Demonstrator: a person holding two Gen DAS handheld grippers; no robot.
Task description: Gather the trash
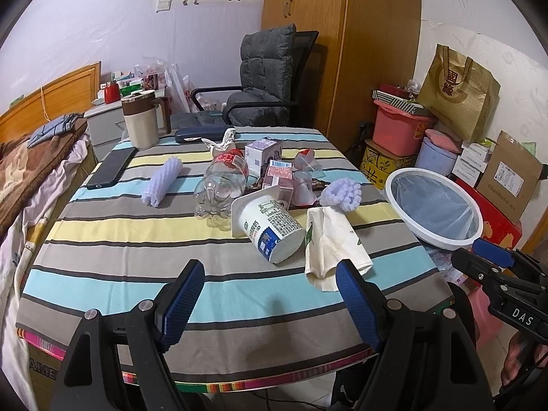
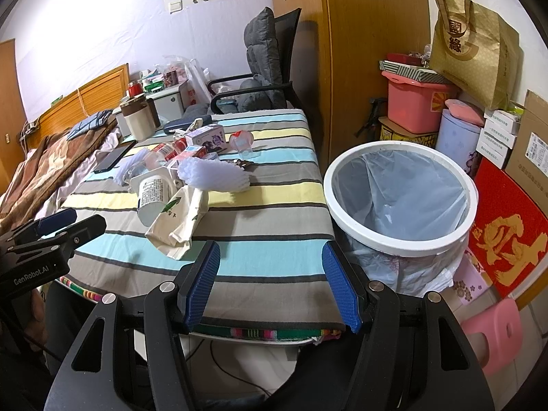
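Trash lies mid-table on the striped cloth [image 1: 102, 260]: a tipped white cup [image 1: 270, 226], a crumpled cream paper bag [image 1: 334, 239], a clear plastic bottle [image 1: 222, 185], purple foam sleeves [image 1: 162, 181] [image 1: 342, 193] and small cartons [image 1: 262, 150]. A white-rimmed bin [image 2: 400, 198] with a clear liner stands just right of the table. My left gripper [image 1: 274, 308] is open over the near edge, empty, short of the cup and bag. My right gripper [image 2: 272, 286] is open and empty above the table's near right corner, beside the bin.
A phone [image 1: 111, 167], a beige mug [image 1: 138, 120] and a dark case [image 1: 202, 133] sit at the table's far left. A grey chair [image 1: 260, 82] stands behind. Boxes, a pink tub [image 2: 414, 106] and a paper bag [image 2: 476, 48] crowd the right; a bed [image 1: 27, 167] lies left.
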